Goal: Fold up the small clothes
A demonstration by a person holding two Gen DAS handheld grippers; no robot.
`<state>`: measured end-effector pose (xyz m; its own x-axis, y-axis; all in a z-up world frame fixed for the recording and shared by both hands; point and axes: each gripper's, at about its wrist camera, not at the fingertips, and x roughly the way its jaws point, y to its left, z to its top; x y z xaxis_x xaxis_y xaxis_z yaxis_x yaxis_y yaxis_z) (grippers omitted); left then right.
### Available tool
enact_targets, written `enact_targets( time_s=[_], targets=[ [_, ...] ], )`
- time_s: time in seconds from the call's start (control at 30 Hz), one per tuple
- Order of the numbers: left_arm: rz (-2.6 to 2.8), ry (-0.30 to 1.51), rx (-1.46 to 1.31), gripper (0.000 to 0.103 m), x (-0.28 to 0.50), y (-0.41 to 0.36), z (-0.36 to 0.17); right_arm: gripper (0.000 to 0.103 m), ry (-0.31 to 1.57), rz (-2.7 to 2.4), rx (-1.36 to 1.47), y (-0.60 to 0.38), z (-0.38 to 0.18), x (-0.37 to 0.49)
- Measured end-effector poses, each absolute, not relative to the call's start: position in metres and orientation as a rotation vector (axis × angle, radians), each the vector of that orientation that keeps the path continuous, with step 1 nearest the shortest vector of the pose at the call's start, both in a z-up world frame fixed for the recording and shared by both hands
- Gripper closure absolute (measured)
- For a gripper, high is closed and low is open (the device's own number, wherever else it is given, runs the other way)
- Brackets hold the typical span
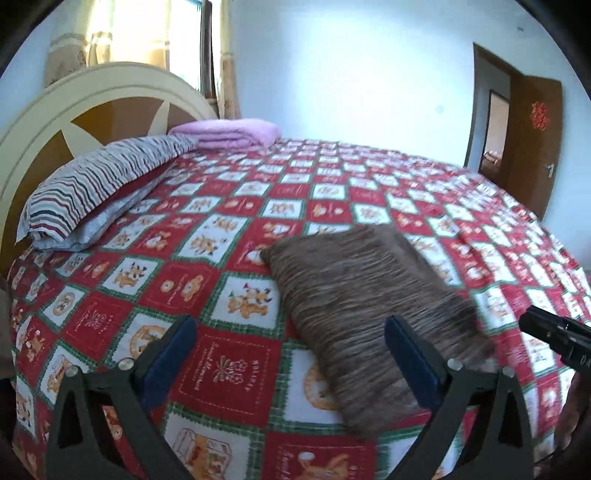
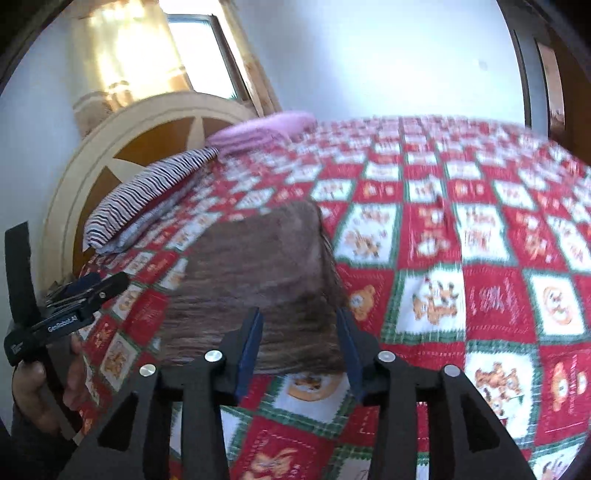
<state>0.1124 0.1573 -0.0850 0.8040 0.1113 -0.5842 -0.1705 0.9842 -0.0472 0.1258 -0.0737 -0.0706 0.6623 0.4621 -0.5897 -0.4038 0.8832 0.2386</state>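
At the far left of the left wrist view, a cream and brown headboard (image 1: 74, 122) rises against the wall below a bright curtained window (image 1: 147, 33), and a striped pillow (image 1: 103, 181) leans along the head of the bed with a folded pink blanket (image 1: 229, 134) just beyond it. The bed is covered by a red, white and green checked bedspread (image 1: 207, 236) printed with small bears. Low in this view, the left gripper (image 1: 290, 354) has its jaws spread wide, with nothing between the blue pads (image 1: 173, 354); bare bedspread shows in the gap, and its right finger passes in front of the near edge of the cloth. The folded brown striped cloth (image 1: 369, 295) lies flat on the bedspread, right of the gripper's centre, a long rectangle running away from the camera. Further right, the black tip of the other tool pokes in at the edge, and an open brown door (image 1: 532, 140) stands in the far corner. In the right wrist view, which is blurred, a hand (image 2: 37, 391) at the left edge grips the left tool's handle. The right gripper (image 2: 301, 343) stands part open above the near end of the brown cloth; its pads are apart and appear to pinch nothing, the cloth's edge showing between them.
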Motion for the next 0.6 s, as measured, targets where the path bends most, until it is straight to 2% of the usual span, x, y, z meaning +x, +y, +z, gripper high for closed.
enact_targets(
  time_s=[0.3,0.6],
  targets=[
    [0.100,0.566,-0.096,0.000,0.096,0.144,-0.066,0.057,0.602,0.470,0.073,-0.072,-0.038,0.099],
    [0.095,0.542,-0.088,0.000,0.090,0.138,-0.058,0.052,0.589,0.485,0.068,-0.067,-0.034,0.085]
  ],
)
